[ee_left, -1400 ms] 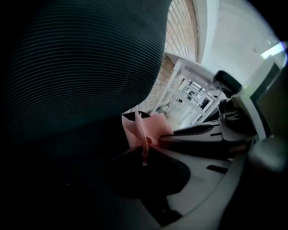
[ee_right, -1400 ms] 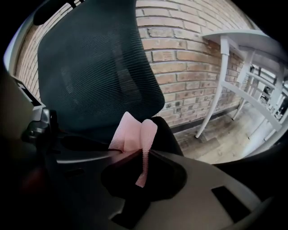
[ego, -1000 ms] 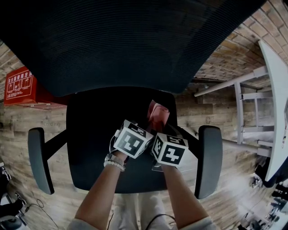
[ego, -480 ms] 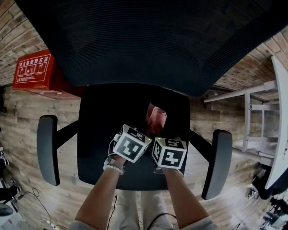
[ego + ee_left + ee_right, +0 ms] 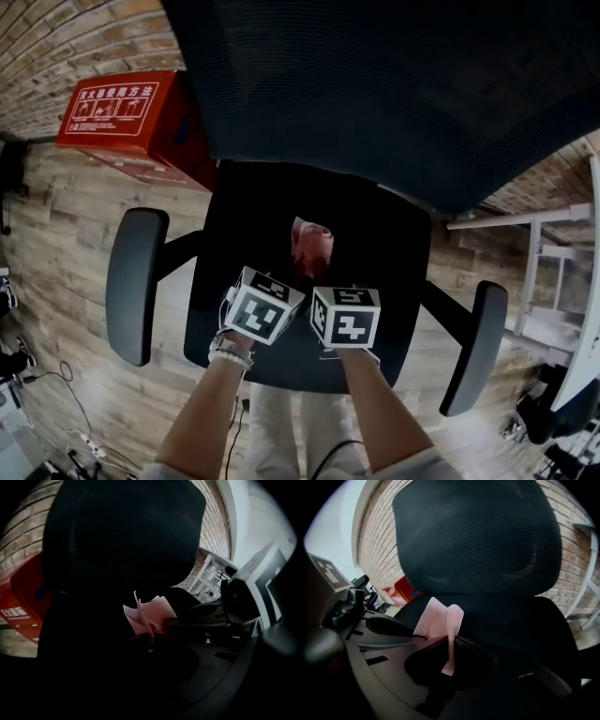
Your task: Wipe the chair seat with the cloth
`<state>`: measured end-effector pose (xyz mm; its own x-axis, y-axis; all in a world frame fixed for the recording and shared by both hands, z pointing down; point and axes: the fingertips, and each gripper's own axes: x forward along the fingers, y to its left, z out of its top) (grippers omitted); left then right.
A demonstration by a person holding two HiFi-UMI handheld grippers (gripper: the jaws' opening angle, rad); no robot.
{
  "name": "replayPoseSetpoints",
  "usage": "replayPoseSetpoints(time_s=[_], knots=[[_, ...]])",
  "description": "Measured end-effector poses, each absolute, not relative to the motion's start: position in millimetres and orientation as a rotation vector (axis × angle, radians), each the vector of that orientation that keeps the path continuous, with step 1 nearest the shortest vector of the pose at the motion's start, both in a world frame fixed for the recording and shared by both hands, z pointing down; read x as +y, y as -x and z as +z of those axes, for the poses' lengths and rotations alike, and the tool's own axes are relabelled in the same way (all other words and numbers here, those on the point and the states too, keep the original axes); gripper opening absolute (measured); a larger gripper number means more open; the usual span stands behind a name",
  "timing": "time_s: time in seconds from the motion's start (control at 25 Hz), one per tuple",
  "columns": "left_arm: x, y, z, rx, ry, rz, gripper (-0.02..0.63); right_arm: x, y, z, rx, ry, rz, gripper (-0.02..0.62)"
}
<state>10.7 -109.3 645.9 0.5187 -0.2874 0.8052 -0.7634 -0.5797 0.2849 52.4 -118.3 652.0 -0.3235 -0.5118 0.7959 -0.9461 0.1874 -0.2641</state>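
A pink cloth (image 5: 312,246) is bunched over the middle of the black chair seat (image 5: 242,234). Both grippers sit side by side at the seat's front, each pinching it. My left gripper (image 5: 298,270) is shut on the cloth (image 5: 151,615), a thin edge of which sticks up between its dark jaws (image 5: 149,641). My right gripper (image 5: 324,272) is shut on a folded strip of the cloth (image 5: 440,619), which hangs down between its jaws (image 5: 450,646). Whether the cloth touches the seat is hidden by the grippers.
The mesh backrest (image 5: 403,84) rises behind the seat. Armrests stand at the left (image 5: 134,281) and right (image 5: 475,347). A red box (image 5: 127,114) sits on the wood floor at the back left. A white table frame (image 5: 562,281) is at the right.
The head view has swung, so the chair now sits more to the right and the red box shows more. Both grippers stay shut on the cloth, close together over the seat.
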Motion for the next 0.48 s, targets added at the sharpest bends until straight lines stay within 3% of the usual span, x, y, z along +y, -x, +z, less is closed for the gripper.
replayPoseSetpoints(time_s=[0.48], knots=[[-74, 95, 633, -1.116, -1.928, 0.887, 0.043, -103, 62, 643, -2.099, -1.051, 0.963, 0.052]])
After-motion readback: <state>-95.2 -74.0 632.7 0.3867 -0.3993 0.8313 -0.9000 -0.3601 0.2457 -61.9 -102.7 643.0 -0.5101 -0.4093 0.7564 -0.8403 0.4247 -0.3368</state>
